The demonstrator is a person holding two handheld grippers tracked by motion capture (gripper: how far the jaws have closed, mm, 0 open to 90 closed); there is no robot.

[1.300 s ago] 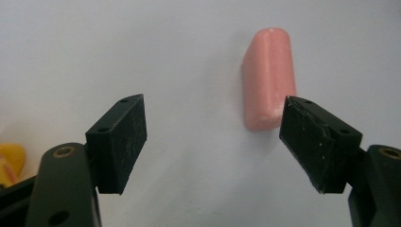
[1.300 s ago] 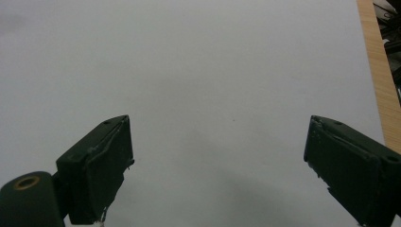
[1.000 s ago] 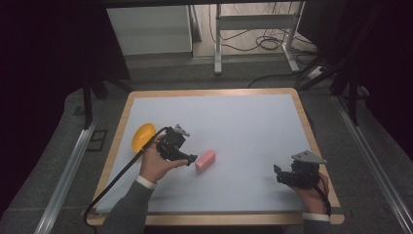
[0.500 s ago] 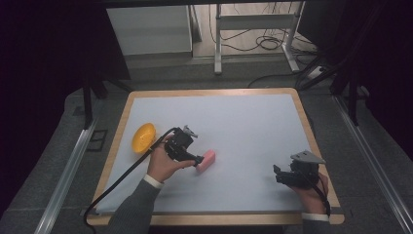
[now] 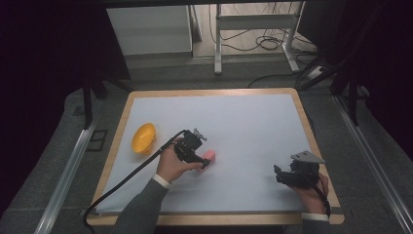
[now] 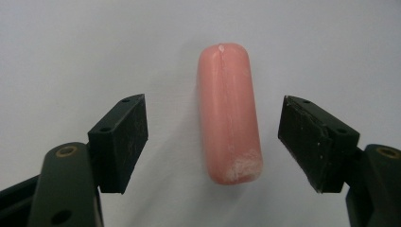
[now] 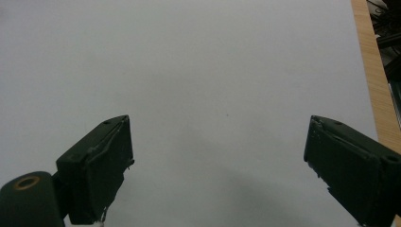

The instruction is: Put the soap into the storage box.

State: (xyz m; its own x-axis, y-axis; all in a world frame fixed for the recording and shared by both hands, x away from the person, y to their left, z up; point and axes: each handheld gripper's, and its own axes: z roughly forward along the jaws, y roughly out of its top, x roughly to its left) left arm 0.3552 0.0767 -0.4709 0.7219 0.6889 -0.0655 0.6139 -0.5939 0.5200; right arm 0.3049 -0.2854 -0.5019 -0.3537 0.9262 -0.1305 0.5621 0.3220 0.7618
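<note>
I judge the work as barely begun: the pink sausage [image 6: 229,113] lies flat on the white tabletop [image 5: 243,126], a little left of its middle and toward the near edge, not yet lifted. The yellow bowl [image 5: 143,137] sits near the tabletop's left edge, empty as far as I can see, and looks to me the likely place for the sausage, though that is only my guess. What is left, then, is the whole of it: closing on the sausage, lifting it and carrying it over.

My left gripper [image 6: 213,137] is lined up on the sausage. Its jaws stand wide apart, one on each long side, with a clear gap of tabletop between each pad and the pink skin, so nothing is gripped or touched yet. The sausage runs lengthwise away from me between the jaws, its near end scuffed pale.

My right gripper [image 7: 217,161] rests near the tabletop's near right corner, well apart from the sausage. Its jaws are spread wide too, with bare white surface between them and nothing held.
</note>
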